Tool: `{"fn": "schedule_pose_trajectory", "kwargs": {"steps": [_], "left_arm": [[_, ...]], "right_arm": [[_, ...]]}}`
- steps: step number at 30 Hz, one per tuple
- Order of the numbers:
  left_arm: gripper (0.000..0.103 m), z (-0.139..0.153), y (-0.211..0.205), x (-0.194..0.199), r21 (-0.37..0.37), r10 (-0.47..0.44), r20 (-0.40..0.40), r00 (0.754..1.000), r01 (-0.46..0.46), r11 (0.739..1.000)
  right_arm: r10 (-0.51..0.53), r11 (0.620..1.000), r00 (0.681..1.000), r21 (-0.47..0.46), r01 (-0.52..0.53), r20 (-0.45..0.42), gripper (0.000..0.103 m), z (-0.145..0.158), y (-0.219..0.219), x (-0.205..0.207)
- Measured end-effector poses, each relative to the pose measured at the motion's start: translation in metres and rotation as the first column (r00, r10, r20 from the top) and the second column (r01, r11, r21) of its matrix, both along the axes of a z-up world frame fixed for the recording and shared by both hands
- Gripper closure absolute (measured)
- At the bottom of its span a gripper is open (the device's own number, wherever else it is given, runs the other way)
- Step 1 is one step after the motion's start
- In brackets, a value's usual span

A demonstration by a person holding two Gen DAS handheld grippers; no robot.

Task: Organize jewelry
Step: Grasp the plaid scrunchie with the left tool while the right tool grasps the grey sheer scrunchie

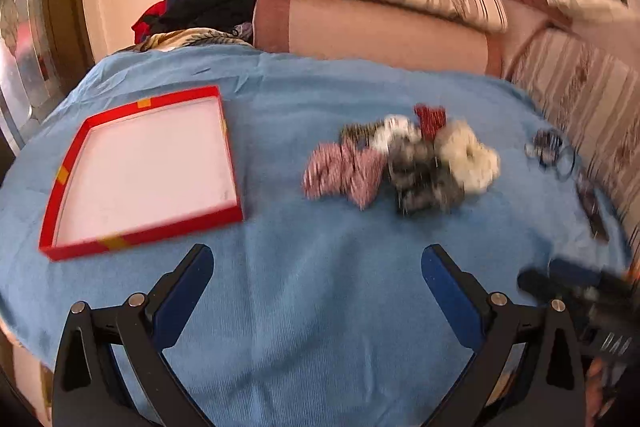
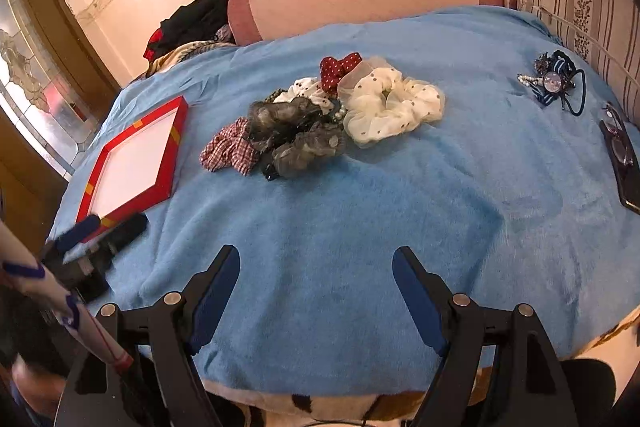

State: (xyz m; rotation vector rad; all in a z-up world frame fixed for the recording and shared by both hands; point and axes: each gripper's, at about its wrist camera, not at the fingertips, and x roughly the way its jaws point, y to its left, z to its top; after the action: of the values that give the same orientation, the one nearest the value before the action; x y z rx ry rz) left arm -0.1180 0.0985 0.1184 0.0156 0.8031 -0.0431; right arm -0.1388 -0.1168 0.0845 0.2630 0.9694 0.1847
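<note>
Blue fleece (image 2: 320, 219) covered the bed, soft and loose. Both my grippers, left gripper (image 1: 318, 267) and right gripper (image 2: 316, 267), hung wide and empty above it. Scrunchies (image 2: 320, 115) lay heaped, well apart from the red tray (image 1: 144, 171); tangled, I judged one pinch might drag several, or snag fleece.

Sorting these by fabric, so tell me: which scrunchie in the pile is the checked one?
The red-and-white checked scrunchie, at the pile's end nearest the red tray. The others are grey sheer, cream dotted or dark red with white dots.

Warm daylight from left window, left view motion-blurred, fisheye edges
</note>
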Motion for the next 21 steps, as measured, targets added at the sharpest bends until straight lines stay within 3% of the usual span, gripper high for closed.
{"fn": "schedule_pose_trajectory", "kwargs": {"steps": [5, 9, 11, 13, 18, 21], "left_arm": [[0.000, 0.018, 0.021, 0.050, -0.052, -0.004, 0.011, 1.000, 0.005, 0.999], [0.003, -0.009, 0.022, 0.100, -0.049, -0.080, -0.080, 0.994, 0.076, 0.996], [0.023, -0.028, 0.021, 0.113, -0.084, -0.118, -0.112, 0.987, 0.109, 0.991], [0.029, -0.048, 0.020, 0.127, -0.133, -0.148, -0.156, 0.977, 0.127, 0.983], [0.031, -0.073, 0.001, 0.154, -0.152, -0.209, -0.189, 0.959, 0.182, 0.972], [0.031, -0.087, -0.008, 0.165, -0.144, -0.202, -0.218, 0.955, 0.173, 0.974]], "right_arm": [[-0.019, 1.000, 1.000, 0.007, 0.019, 0.008, 0.020, -0.002, -0.008, 0.012], [-0.029, 1.000, 1.000, 0.010, 0.029, -0.010, 0.020, -0.010, -0.009, 0.022], [-0.027, 1.000, 0.999, 0.006, 0.027, -0.018, 0.020, -0.014, -0.008, 0.026], [-0.019, 1.000, 0.999, -0.009, 0.019, -0.027, 0.020, -0.018, -0.006, 0.030], [-0.019, 1.000, 0.999, -0.018, 0.018, -0.047, 0.020, -0.028, -0.002, 0.041], [-0.019, 1.000, 0.998, -0.014, 0.018, -0.053, 0.020, -0.033, -0.001, 0.049]]}}
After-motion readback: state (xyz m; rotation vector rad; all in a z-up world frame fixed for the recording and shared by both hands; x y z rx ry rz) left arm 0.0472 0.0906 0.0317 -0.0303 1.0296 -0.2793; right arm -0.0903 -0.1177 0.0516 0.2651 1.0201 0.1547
